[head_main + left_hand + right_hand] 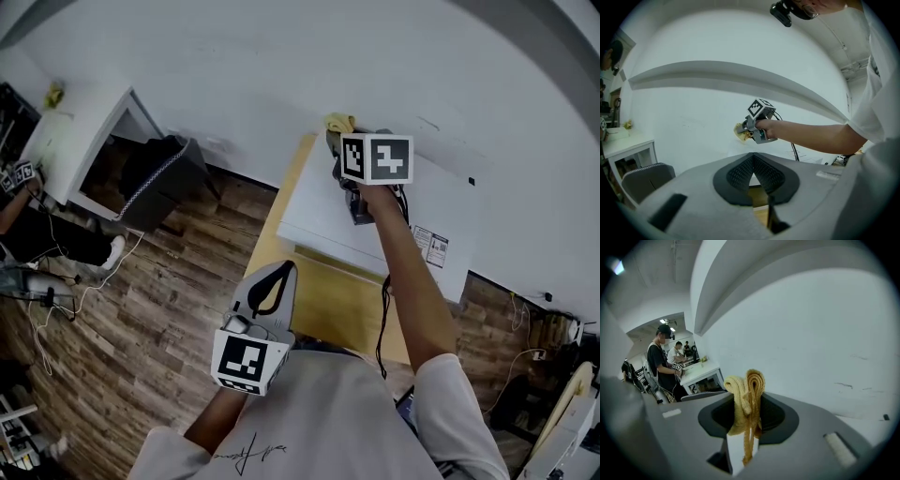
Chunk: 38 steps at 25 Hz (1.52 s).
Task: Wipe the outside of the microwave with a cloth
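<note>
The white microwave (pixel 314 211) stands on a wooden table (pixel 337 309) against the wall. My right gripper (pixel 339 141) reaches over its top near the back left corner, shut on a folded yellow cloth (pixel 339 123). In the right gripper view the cloth (pixel 749 399) sticks up and hangs down between the jaws of the right gripper (pixel 749 416). My left gripper (pixel 279 274) is held low in front of the table, its jaws together and empty. In the left gripper view its tips (pixel 753 159) meet, with the right gripper (pixel 757 124) and the cloth (pixel 739 130) beyond.
A dark chair (pixel 159 178) and a white desk (pixel 75 131) stand to the left on the wooden floor. A person (pixel 28 220) sits at far left; others (pixel 661 357) work at a desk. Cables (pixel 525 356) lie at the right. The white wall is right behind the microwave.
</note>
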Motion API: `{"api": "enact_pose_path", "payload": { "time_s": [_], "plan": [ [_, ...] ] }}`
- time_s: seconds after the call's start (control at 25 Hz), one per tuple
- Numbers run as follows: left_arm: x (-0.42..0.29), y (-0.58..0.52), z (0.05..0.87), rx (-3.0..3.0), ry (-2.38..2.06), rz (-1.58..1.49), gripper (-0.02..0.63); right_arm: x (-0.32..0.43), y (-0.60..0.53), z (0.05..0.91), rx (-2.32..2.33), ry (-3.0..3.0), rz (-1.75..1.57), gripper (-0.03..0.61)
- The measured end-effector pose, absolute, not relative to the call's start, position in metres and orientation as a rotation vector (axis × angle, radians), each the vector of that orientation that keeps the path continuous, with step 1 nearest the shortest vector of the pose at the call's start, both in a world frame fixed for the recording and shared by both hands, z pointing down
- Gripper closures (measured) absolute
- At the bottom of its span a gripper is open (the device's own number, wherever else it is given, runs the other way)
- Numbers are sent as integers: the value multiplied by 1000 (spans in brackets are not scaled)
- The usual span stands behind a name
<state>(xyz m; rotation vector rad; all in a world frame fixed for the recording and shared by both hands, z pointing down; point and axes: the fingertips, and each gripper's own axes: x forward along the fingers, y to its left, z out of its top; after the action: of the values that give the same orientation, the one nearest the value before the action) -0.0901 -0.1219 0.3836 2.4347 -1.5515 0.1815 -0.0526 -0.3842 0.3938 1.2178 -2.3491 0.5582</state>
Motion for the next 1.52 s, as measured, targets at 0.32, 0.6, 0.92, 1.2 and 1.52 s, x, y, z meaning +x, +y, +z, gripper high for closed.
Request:
{"api": "enact_pose_path", "payload": {
  "time_s": [0.32, 0.6, 0.92, 1.2, 1.52],
  "plan": [
    [-65, -113, 374, 2445, -1634, 184, 623, 65, -343, 360, 1420, -2321, 507, 456],
    [-40, -133, 361, 2504, -1561, 179, 623, 177, -331, 363, 1633, -2158, 499, 456],
    [-19, -154, 345, 2631, -1368, 127, 624, 275, -314, 382, 1806, -1929, 547, 456],
    [-14, -157, 349, 2688, -1218, 161, 624, 317, -302, 405, 1883, -1747, 602, 456],
    [-25, -150, 356, 2718, -1144, 205, 624, 320, -299, 437, 1861, -1603, 613, 456]
  ]
}}
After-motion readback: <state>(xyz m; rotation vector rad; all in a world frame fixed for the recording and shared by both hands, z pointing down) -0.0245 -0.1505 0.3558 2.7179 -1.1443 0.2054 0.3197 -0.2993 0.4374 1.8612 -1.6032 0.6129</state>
